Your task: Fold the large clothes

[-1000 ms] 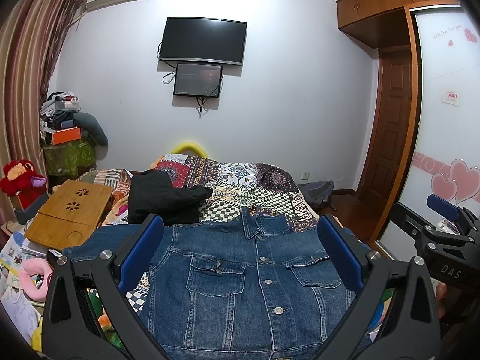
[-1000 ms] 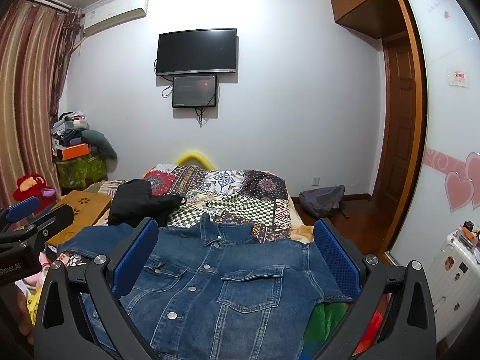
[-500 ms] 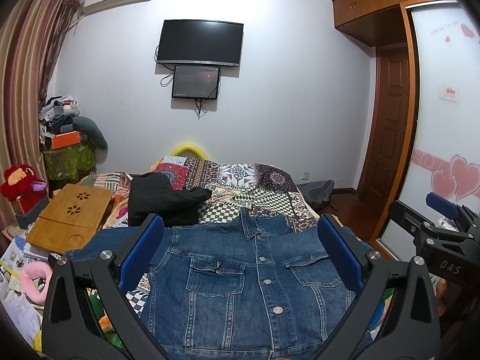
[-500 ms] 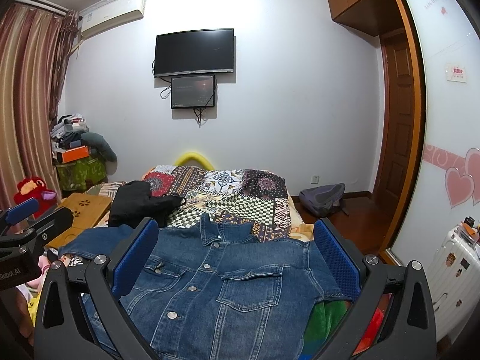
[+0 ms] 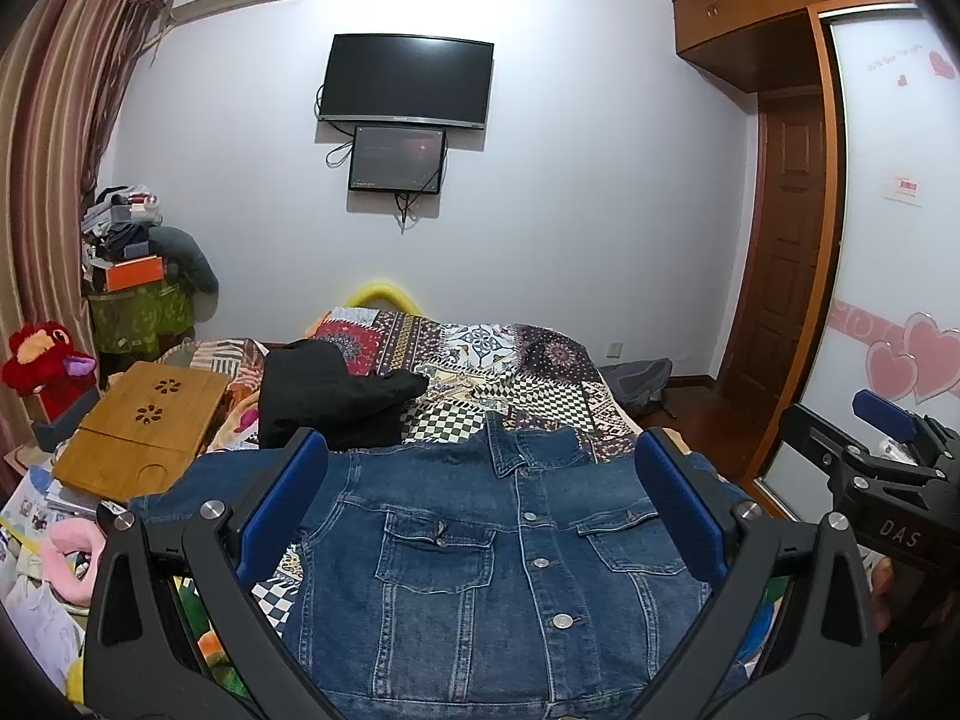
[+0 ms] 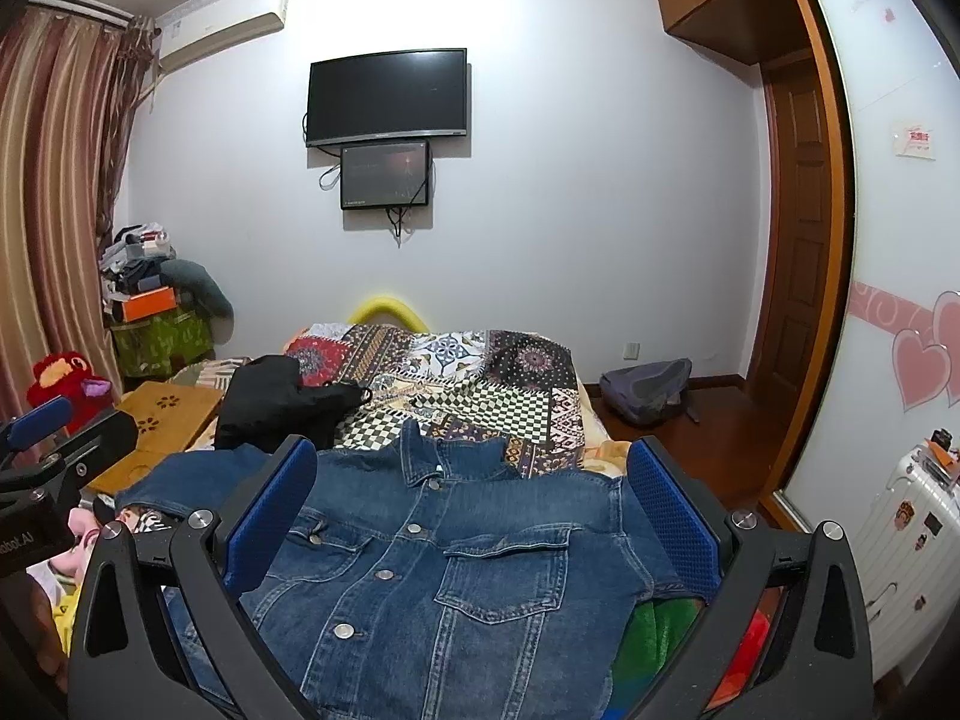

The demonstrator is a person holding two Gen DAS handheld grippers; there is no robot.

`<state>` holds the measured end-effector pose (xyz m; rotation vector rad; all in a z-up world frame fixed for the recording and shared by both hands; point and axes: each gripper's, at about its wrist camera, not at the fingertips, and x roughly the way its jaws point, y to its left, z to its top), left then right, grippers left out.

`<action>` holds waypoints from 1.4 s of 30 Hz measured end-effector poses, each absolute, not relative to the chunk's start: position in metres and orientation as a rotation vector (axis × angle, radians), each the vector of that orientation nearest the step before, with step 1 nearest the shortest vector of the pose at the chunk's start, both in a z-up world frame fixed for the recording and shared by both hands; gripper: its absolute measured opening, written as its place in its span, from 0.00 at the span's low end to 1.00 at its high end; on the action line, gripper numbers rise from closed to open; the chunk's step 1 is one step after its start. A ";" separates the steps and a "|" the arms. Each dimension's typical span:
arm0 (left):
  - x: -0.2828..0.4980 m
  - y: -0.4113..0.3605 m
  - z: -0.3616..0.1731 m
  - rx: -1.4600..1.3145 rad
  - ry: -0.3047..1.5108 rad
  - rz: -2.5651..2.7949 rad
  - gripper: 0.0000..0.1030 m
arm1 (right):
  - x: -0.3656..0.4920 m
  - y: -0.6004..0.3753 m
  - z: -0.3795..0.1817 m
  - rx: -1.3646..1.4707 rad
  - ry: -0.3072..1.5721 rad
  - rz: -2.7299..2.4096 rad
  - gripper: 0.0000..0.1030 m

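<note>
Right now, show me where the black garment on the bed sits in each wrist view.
Left wrist: black garment left of centre, beyond the denim jacket.
Right wrist: black garment left of centre, beyond the jacket's sleeve.
Shared landmark: the wall television.

Denim jacket [image 6: 456,570] flat on bed [image 6: 510,396]; right tool [image 6: 474,510] open above.

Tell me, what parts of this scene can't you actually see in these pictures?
- Denim jacket hem: cut off by the bottom edge in both wrist views.
- Its right sleeve: behind the left gripper finger.
- Wall sticker text: too small.
- The person: out of frame.
</note>
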<state>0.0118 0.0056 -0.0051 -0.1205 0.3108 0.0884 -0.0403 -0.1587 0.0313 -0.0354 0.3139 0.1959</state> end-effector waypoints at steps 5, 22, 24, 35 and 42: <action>0.023 0.014 -0.008 -0.123 0.320 0.103 1.00 | -0.027 -0.153 0.027 -0.043 0.335 0.197 1.00; 0.092 0.114 -0.037 -0.096 0.356 0.318 1.00 | 0.048 -0.117 0.006 -0.115 0.414 0.195 1.00; 0.097 0.138 -0.046 -0.130 0.375 0.330 1.00 | 0.059 -0.111 0.000 -0.132 0.439 0.205 1.00; 0.103 0.293 -0.136 -0.336 0.563 0.510 1.00 | 0.111 -0.062 -0.054 -0.248 0.682 0.270 1.00; 0.102 0.366 -0.218 -0.685 0.793 0.434 0.99 | 0.125 -0.041 -0.082 -0.249 0.810 0.328 1.00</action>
